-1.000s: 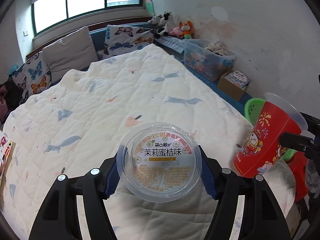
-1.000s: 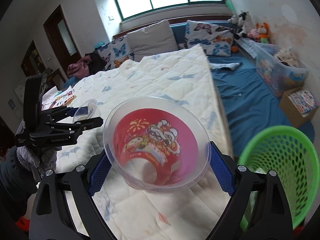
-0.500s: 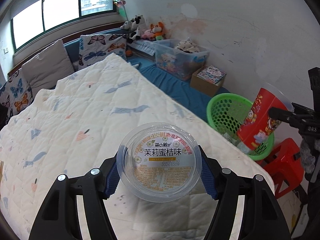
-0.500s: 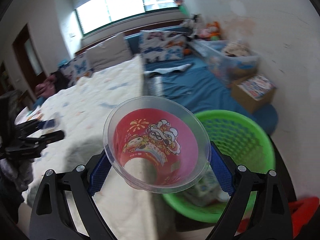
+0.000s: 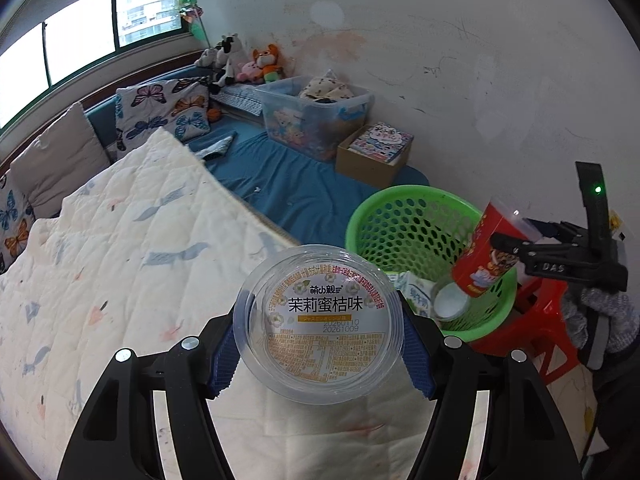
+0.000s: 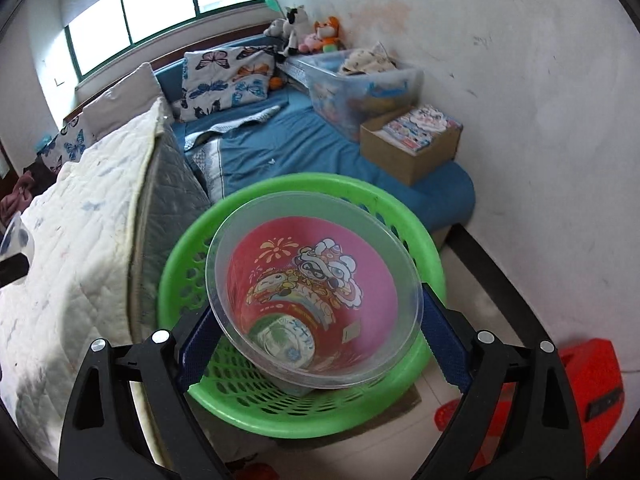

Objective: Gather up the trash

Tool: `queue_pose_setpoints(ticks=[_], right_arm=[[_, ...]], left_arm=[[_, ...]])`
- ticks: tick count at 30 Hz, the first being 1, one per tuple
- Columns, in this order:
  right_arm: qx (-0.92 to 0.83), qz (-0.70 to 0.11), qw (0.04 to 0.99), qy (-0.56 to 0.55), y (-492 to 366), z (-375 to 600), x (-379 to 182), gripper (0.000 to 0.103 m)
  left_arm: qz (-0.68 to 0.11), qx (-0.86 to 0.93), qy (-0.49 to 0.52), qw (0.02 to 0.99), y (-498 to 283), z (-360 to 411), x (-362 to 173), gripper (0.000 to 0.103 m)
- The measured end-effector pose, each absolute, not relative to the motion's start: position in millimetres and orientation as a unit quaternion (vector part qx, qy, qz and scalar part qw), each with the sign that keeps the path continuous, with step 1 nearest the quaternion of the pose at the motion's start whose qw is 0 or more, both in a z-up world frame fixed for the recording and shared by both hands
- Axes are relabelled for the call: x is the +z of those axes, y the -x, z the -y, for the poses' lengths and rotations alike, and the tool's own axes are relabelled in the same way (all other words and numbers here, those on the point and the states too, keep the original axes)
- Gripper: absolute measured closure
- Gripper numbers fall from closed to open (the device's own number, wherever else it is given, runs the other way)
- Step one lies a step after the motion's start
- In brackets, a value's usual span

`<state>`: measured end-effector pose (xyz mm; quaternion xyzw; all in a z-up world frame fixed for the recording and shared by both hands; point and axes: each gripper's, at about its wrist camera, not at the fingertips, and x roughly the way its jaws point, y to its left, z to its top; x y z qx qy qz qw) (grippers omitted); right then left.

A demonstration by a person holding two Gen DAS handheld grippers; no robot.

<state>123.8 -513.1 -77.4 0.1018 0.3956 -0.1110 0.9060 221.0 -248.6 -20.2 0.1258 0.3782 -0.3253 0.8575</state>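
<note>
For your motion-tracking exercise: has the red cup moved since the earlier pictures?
Yes. In the right wrist view the red cup has travelled from over the quilt to above the green basket, clamped in the right hand-held gripper.

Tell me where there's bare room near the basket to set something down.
Free: the quilted bed left of the green basket, and the blue mat between bed and cardboard box. Crowded: the basket's bottom holds cartons, and the toy bin by the wall is full.
</note>
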Motion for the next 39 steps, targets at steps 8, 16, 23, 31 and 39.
queue_pose_setpoints(ticks=[8, 16, 23, 31, 39], right_arm=[[-0.118, -0.399, 0.901, -0.124, -116.3, 530.3, -88.8, 0.01], [-0.102, -0.385, 0.905, -0.147, -100.8, 533.4, -82.0, 0.01], [-0.083, -0.373, 0.912, -0.15, -88.3, 525.3, -74.0, 0.009], [-0.065, -0.367, 0.918, -0.138, -76.1, 511.0, -67.4, 0.009], [-0.057, -0.369, 0.917, -0.141, -68.0, 505.5, -68.1, 0.008]], left_arm=[[-0.379, -0.35, -0.139, 0.845, -217.5, 293.4, -21.5, 0.037], [-0.388, -0.358, -0.149, 0.836, -220.4, 328.0, -28.9, 0.037], [-0.404, -0.36, -0.158, 0.826, -225.0, 353.6, -42.4, 0.037], [-0.418, -0.361, -0.168, 0.817, -221.8, 368.1, -55.8, 0.032], [-0.416, -0.364, -0.161, 0.817, -222.0, 367.7, -52.9, 0.028]])
